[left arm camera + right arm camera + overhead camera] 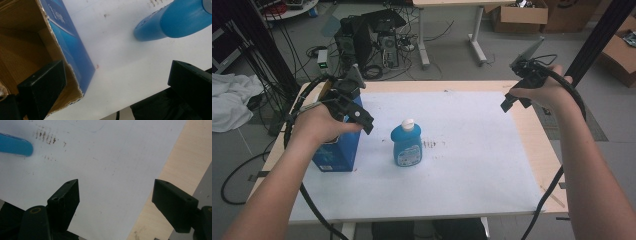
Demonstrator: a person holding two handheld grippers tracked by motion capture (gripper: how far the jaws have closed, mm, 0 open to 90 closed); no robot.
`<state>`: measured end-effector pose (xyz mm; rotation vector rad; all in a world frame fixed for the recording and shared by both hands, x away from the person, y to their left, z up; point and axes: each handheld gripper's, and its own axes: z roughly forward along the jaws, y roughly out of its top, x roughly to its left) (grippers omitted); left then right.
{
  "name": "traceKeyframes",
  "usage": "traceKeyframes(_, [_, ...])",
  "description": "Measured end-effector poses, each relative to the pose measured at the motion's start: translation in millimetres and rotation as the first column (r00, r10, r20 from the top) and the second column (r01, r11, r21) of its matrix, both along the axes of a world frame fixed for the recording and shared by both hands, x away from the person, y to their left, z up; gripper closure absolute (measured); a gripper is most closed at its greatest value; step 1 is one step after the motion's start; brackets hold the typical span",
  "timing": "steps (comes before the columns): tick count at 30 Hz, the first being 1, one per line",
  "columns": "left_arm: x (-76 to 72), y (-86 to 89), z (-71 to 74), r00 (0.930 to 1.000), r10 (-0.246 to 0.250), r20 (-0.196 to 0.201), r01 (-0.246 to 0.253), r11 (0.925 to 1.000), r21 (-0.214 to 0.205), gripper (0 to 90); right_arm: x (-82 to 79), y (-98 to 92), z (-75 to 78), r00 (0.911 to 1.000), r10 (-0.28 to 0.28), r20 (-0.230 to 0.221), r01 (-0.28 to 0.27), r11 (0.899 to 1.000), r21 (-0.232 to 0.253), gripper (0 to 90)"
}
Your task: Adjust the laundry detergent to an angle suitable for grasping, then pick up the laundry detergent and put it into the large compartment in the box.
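Mostly white sheet [462, 165] w/ brown specks on wood table [539, 145]; floor cables [292, 45].

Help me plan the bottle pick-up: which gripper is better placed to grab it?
Probably left. The left gripper hangs open over the blue box, right beside the blue bottle; the right gripper hovers open near the table's far right edge.
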<state>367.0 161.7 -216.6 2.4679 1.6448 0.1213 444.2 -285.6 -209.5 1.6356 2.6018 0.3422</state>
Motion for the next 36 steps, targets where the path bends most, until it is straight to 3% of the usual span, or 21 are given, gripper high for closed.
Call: traceKeyframes(36, [1.7,-6.9,9.7,0.9997,-0.020,0.010,0.020,0.9997,-0.014,2.5,2.6,-8.7,-0.6,0.9999,0.002,0.010,-0.002,1.000,0.022,22.7])
